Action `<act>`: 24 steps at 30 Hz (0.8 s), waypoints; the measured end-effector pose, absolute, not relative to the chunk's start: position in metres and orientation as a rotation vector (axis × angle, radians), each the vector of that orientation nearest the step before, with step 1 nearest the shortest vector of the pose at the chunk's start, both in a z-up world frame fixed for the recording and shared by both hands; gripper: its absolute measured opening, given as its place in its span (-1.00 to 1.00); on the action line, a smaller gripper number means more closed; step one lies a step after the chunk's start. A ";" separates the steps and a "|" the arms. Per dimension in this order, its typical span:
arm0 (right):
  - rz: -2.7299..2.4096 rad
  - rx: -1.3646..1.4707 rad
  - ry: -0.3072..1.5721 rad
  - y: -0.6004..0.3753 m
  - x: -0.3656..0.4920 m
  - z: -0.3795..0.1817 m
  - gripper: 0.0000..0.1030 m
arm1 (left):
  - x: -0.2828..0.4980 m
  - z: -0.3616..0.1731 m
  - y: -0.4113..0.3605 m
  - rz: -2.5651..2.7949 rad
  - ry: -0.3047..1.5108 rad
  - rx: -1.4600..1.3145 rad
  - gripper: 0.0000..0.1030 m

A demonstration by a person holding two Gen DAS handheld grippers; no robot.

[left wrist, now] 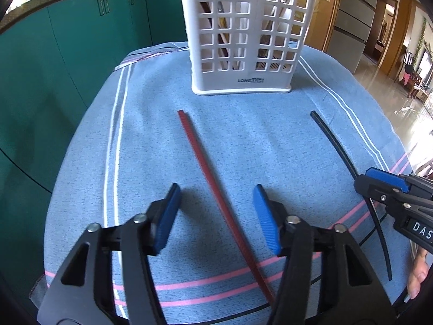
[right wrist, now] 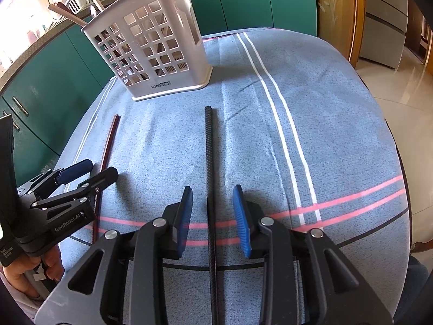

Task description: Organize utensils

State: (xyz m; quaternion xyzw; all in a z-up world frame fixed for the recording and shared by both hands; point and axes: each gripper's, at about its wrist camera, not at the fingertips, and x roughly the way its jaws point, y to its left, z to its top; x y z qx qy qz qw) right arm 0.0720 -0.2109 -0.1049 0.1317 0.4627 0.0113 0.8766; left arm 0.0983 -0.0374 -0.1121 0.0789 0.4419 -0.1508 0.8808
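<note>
Where the chopsticks lie: both flat on the cloth, near side of the caddy, well apart from each other.
Red chopstick [left wrist: 216, 197]: runs from just short of the caddy back toward the near edge, slanting right; it passes between the pads of the left tool.
Black chopstick [right wrist: 210, 189]: lies to the right of the red one, pointing at the caddy; it passes between the pads of the right tool.
Left tool [left wrist: 216, 216]: jaws part open, blue pads either side of the red chopstick with cloth showing in the gaps; nothing gripped.
Right tool [right wrist: 212, 216]: jaws narrower but still apart, pads clear of the black chopstick on both sides; nothing gripped.
Caddy [left wrist: 249, 35]: white plastic with square holes, upright at the far end of the cloth, two compartments side by side.
Caddy contents: a white spoon [right wrist: 185, 2] and a pale handle stick out of the top; a brown stick leans out to the left; other items show only dimly through the holes.
Surface [left wrist: 270, 140]: covered by a blue cloth with white and pink stripes.
Beyond: green cabinets [left wrist: 67, 54] behind and to the left.
</note>
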 end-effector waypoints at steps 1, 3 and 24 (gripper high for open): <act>0.024 0.274 0.964 -0.211 0.072 -0.105 -0.40 | 0.098 -0.112 -0.036 -0.308 0.918 0.162 -0.16; 0.024 0.273 0.965 -0.211 0.072 -0.105 -0.38 | 0.098 -0.111 -0.032 -0.299 0.913 0.159 -0.33; 0.057 0.226 0.957 -0.202 0.069 -0.107 -0.74 | 0.074 -0.110 -0.031 -0.367 0.926 0.190 -0.82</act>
